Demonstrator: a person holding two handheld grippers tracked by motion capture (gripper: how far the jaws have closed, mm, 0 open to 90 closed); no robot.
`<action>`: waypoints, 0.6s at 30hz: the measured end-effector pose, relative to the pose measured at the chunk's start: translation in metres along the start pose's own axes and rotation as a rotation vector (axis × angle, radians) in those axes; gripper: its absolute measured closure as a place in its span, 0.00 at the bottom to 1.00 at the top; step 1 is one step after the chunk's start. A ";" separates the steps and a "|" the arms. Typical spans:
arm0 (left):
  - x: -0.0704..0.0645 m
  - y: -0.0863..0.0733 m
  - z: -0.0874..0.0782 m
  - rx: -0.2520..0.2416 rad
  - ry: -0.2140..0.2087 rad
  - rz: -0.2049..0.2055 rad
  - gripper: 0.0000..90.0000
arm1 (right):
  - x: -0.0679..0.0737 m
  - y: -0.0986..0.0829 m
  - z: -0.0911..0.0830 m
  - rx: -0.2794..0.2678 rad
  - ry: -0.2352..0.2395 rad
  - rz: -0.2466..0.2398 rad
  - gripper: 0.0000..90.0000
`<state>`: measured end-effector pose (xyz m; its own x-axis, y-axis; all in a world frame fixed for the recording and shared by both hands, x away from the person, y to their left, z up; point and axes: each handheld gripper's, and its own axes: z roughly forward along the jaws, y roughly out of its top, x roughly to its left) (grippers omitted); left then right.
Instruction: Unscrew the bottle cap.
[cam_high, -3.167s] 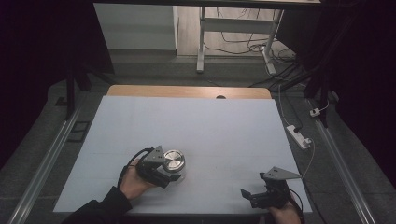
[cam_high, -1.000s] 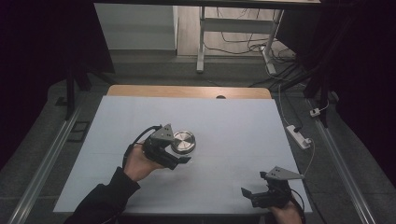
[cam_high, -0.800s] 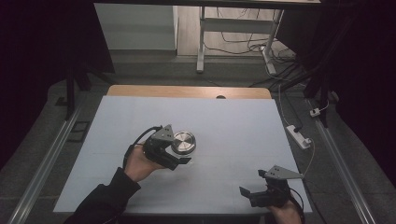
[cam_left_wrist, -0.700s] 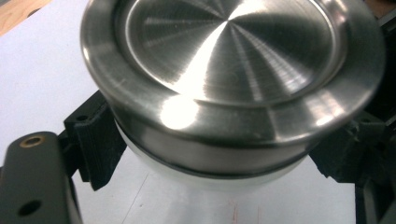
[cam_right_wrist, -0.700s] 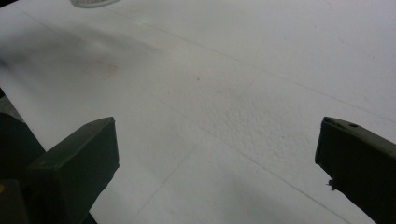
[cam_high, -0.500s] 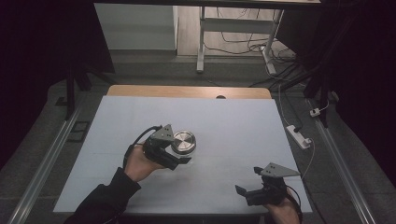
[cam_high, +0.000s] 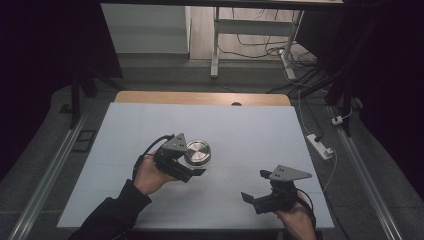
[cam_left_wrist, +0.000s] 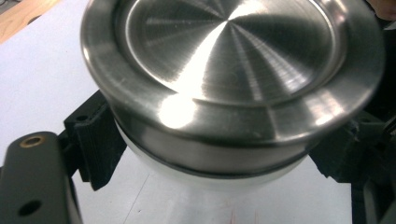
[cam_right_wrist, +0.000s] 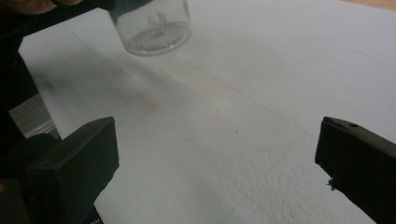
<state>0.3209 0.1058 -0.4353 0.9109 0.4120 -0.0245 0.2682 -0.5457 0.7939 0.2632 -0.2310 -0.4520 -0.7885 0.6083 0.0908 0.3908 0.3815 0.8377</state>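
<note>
Leftmost, a dark sleeve led up to the person's left hand, which carried the left gripper. Its jaws were closed against the two sides of a jar, a clear-walled one with a shiny metal lid; the left gripper view looked down on that lid with a black jaw pressing in on either side just beneath its rim. The right gripper view showed the jar's clear ribbed base above the white table, though contact with the surface could not be judged. Right of the jar and nearer the person's edge of the table, the right hand kept the right gripper well apart from the jar. Its jaws stood wide apart, with nothing between them but bare tabletop.
</note>
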 end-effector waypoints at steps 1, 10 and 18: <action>0.000 0.000 0.000 0.002 0.000 0.002 0.17 | 0.000 0.000 0.000 0.000 0.000 0.000 0.00; 0.001 0.000 -0.002 -0.002 0.005 -0.001 0.17 | 0.006 0.024 0.014 0.001 0.099 -0.019 0.00; 0.001 0.000 0.000 -0.007 0.011 -0.015 0.17 | 0.013 0.049 0.026 0.022 0.098 -0.053 0.00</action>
<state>0.3217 0.1064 -0.4353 0.9031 0.4284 -0.0301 0.2800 -0.5342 0.7977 0.2842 -0.1867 -0.4240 -0.8507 0.5163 0.0993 0.3563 0.4273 0.8309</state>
